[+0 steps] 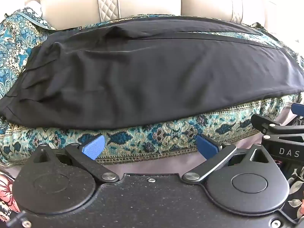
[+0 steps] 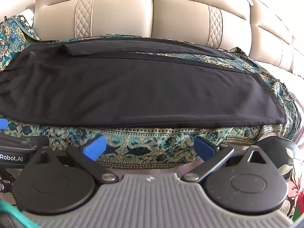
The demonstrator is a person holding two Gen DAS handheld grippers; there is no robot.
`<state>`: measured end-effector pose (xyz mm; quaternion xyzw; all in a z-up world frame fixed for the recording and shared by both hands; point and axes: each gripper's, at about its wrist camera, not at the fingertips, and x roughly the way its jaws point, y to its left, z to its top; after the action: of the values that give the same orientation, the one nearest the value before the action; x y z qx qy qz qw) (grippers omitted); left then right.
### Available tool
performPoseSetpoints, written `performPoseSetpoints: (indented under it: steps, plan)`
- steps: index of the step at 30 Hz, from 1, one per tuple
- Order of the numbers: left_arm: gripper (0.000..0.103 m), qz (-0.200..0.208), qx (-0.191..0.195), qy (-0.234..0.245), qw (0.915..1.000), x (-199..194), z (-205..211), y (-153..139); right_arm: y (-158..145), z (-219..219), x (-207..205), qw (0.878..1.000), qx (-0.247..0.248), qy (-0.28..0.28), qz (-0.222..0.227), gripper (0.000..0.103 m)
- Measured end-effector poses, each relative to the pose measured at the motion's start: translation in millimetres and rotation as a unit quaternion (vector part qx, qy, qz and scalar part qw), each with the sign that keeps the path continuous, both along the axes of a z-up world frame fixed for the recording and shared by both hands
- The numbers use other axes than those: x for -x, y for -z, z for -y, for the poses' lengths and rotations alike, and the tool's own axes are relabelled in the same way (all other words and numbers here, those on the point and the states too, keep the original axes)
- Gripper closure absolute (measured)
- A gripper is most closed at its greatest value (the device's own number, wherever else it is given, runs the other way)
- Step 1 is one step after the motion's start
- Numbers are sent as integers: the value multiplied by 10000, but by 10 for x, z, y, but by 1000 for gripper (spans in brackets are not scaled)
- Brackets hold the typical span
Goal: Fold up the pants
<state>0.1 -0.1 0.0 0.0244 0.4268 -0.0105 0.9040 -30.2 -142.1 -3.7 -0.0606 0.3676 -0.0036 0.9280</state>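
Black pants (image 2: 133,87) lay lengthwise on a patterned cloth (image 2: 152,144), seemingly folded leg over leg; cross folds remained. Left gripper (image 1: 150,146) and right gripper (image 2: 150,148) hung wide open, empty.

matt black cloth pants (image 1: 152,76), quilted leather sofa (image 2: 152,9)

left gripper (image 1: 150,146): black speckled body, two round black hubs, silver pivot screws, black link arms, blue ribbed pads (image 1: 94,146). right gripper (image 2: 150,148): same hubs and pads (image 2: 95,148), grey ribbed body; "robot.ai" lettering left of it.
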Motion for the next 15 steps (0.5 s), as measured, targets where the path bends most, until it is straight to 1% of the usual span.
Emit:
performPoseSetpoints:
  steps: [15]
  plan:
    - [0, 13, 10, 15, 10000, 2, -2, -15, 7, 5, 0, 10000, 16, -12, 13, 0]
